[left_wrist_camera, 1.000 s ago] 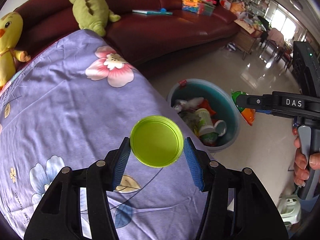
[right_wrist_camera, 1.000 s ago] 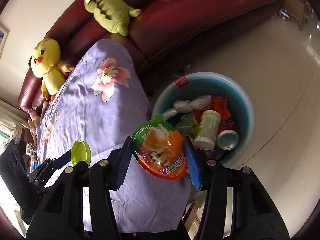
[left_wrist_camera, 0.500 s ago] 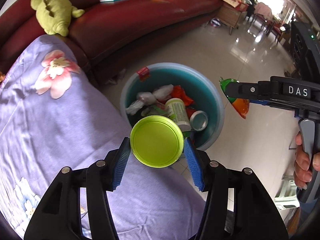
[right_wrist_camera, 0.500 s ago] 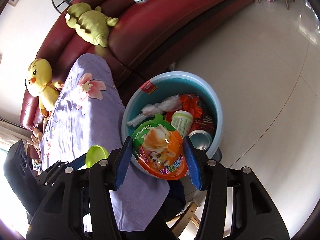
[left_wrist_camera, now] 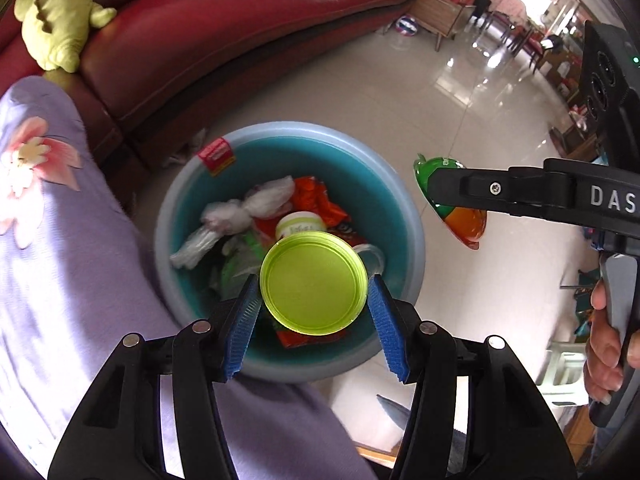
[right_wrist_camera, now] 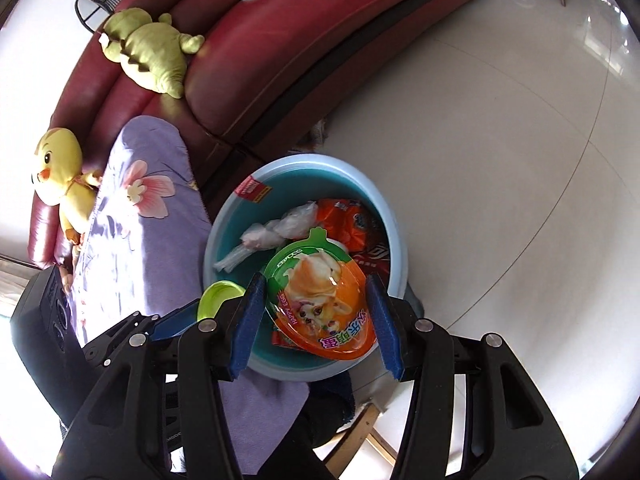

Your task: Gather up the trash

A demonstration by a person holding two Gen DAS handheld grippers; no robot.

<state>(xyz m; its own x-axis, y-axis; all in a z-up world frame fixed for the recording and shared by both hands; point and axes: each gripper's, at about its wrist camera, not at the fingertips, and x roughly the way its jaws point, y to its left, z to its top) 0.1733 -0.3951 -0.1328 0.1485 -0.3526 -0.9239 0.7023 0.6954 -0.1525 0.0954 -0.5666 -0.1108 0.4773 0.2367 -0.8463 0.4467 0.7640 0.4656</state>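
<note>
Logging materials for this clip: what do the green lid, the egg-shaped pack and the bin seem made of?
Green lid: looks like glossy moulded plastic, slightly translucent, with a raised rim. Egg-shaped pack: probably thin clear plastic over a printed film, given its glare spots. Bin: seemingly smooth matte plastic, with an even rounded rim.

The black arm of the right gripper [left_wrist_camera: 440, 192] carries the white letters "DAS", cut off at the picture's edge in the left wrist view. The orange and green egg-shaped packet [right_wrist_camera: 324, 300] pinched in that gripper reads "HAPPY EGG" in small letters along its rim, beside large Chinese characters near its lower end. The red label [right_wrist_camera: 253, 189] on the rim of the blue basin [right_wrist_camera: 394, 216] is too small to read.
</note>
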